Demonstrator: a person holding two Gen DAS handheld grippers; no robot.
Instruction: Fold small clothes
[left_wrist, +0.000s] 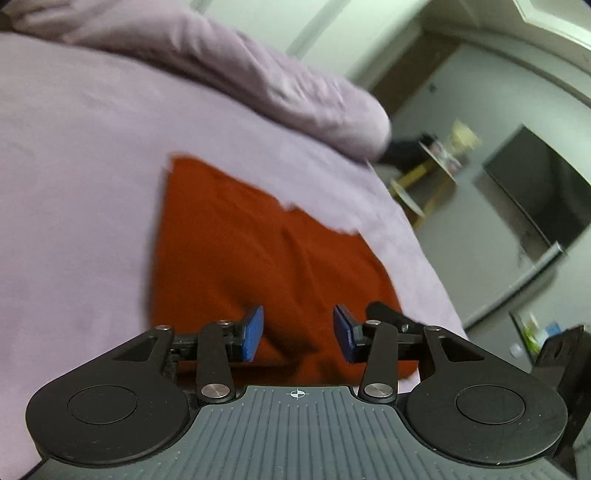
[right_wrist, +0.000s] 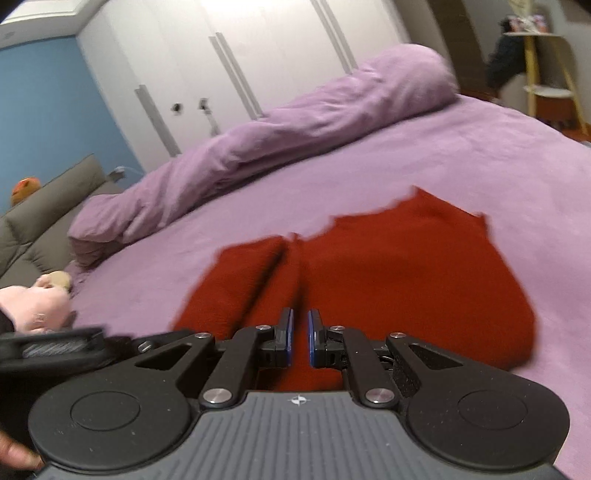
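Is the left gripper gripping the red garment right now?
No, the left gripper is open, its blue pads spread apart above the red garment.

Garment (right_wrist: 369, 280) lies flat on the bed (right_wrist: 480, 155), with the rolled duvet (right_wrist: 295, 122) behind it along the far side and the wardrobe (right_wrist: 229, 66) behind that. Right gripper (right_wrist: 300, 339) sits over the garment's near edge, just right of a fold line; a sofa (right_wrist: 44, 221) lies off to the left of the bed, a shelf stand (right_wrist: 546, 74) beyond it at far right. Left gripper (left_wrist: 298, 334) sits over the garment's near part, the bed edge to its right, and a television (left_wrist: 543, 192) stands past that edge.
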